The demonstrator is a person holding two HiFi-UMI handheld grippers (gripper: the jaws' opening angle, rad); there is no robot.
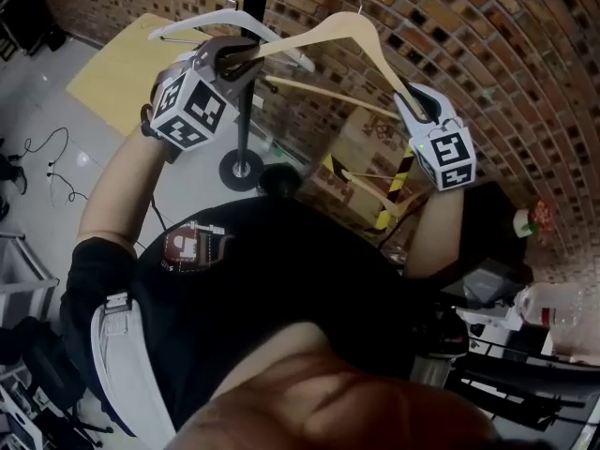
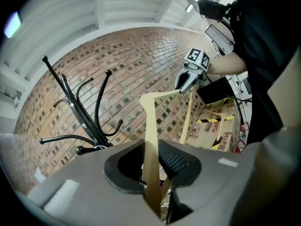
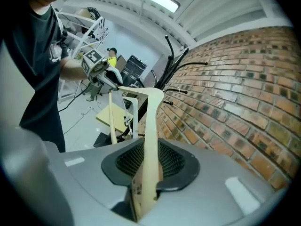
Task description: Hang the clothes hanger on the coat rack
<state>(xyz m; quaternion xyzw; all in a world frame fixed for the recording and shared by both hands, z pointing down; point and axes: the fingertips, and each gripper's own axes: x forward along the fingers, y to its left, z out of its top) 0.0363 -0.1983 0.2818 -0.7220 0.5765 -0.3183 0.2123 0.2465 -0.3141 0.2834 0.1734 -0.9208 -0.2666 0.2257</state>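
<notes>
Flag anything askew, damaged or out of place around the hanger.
Nothing stands out. The wooden hanger looks intact, clamped at each end by the left gripper and right gripper, its hook free, not yet on the coat rack.

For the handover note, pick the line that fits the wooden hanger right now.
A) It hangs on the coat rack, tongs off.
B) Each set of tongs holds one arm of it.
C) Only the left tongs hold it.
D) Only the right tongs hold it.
B: the left tongs are shut on one arm of the wooden hanger and the right tongs on the other, with the hanger apart from the coat rack.
</notes>
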